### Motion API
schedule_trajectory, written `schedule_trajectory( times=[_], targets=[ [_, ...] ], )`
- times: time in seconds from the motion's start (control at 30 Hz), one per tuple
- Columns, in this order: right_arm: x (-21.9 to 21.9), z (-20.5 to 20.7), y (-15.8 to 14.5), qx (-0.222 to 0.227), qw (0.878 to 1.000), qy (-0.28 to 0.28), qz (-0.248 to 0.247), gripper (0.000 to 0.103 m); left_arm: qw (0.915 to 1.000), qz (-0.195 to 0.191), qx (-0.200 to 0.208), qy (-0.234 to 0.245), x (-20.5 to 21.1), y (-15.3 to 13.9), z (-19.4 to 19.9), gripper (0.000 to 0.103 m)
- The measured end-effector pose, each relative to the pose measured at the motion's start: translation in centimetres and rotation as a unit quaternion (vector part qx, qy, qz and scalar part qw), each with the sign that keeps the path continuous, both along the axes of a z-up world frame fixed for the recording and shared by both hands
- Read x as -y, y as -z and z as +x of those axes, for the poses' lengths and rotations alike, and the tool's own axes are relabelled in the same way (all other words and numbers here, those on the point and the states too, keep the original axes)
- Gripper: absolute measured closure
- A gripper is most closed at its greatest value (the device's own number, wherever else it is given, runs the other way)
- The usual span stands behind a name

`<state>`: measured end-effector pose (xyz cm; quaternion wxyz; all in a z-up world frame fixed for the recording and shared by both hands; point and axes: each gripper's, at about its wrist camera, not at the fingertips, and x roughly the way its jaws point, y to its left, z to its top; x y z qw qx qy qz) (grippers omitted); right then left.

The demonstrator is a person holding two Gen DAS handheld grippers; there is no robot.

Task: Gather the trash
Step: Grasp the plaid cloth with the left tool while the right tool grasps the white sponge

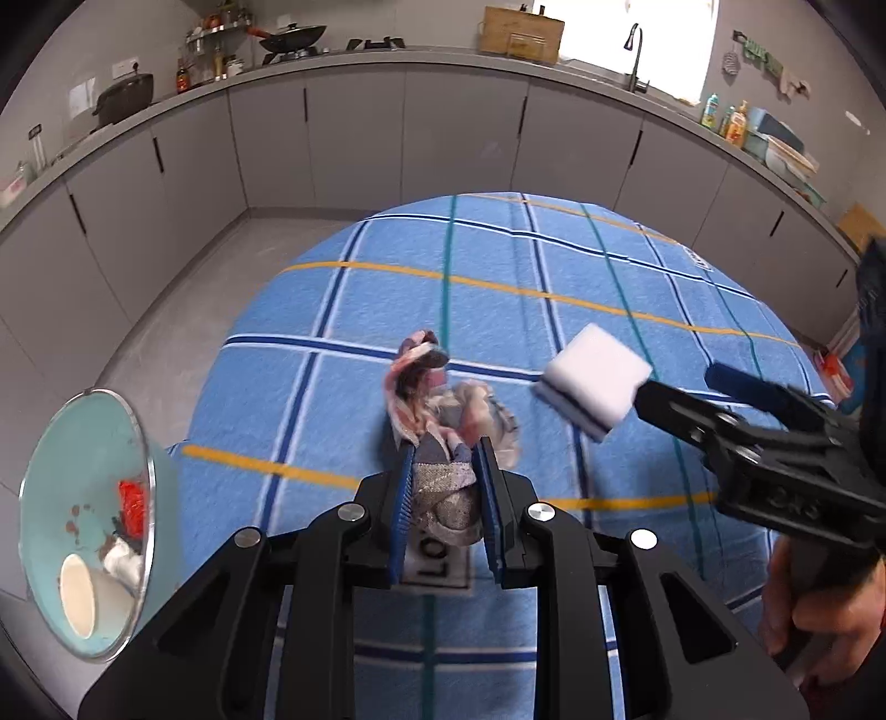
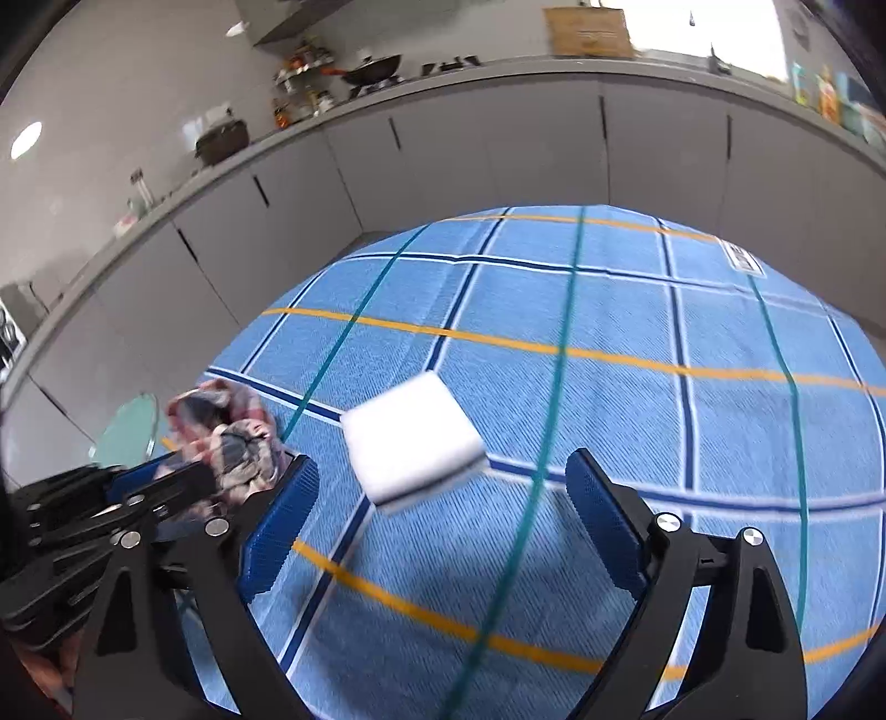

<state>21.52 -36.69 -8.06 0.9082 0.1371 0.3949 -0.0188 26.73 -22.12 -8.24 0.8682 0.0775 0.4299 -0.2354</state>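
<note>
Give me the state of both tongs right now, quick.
Left tongs: closed on the crumpled wrapper.
Right tongs: open, holding nothing; the white sponge lies just ahead of them on the blue tablecloth.

Blue plaid tablecloth [image 1: 387, 310], grey cabinets [image 1: 354, 133], black wok [image 1: 292, 36], faucet [image 1: 635, 55], cardboard box [image 1: 520, 33]

1. I see a counter [image 1: 554, 266] draped in a blue checked cloth [image 2: 609, 399] with white, navy, orange and teal lines; a printed label sits near its far right corner.
2. A white sponge block [image 2: 412, 446] with a thin blue layer shows above the cloth; blur hides whether it rests there.
3. A crumpled pink-and-grey wrapper [image 1: 443, 421] touches the cloth mid-counter.
</note>
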Motion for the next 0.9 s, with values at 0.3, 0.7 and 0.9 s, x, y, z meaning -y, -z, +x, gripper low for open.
schedule_trajectory(
  times=[0.3, 0.7, 0.9],
  targets=[
    [-0.5, 2.9, 2.2, -0.038, 0.999, -0.018, -0.004, 0.014, 1.0, 0.005, -0.006, -0.007, -0.3, 0.8, 0.5, 0.075],
    [-0.2, 1.8, 2.2, -0.031, 0.999, -0.021, 0.014, 0.042, 0.9999, 0.003, -0.011, 0.002, 1.1, 1.3, 1.0, 0.046],
    [0.6, -0.8, 1.0, -0.013, 1.0, 0.018, 0.012, 0.042, 0.9999, 0.005, -0.012, 0.007, 3.3, 1.7, 1.2, 0.047]
  ],
)
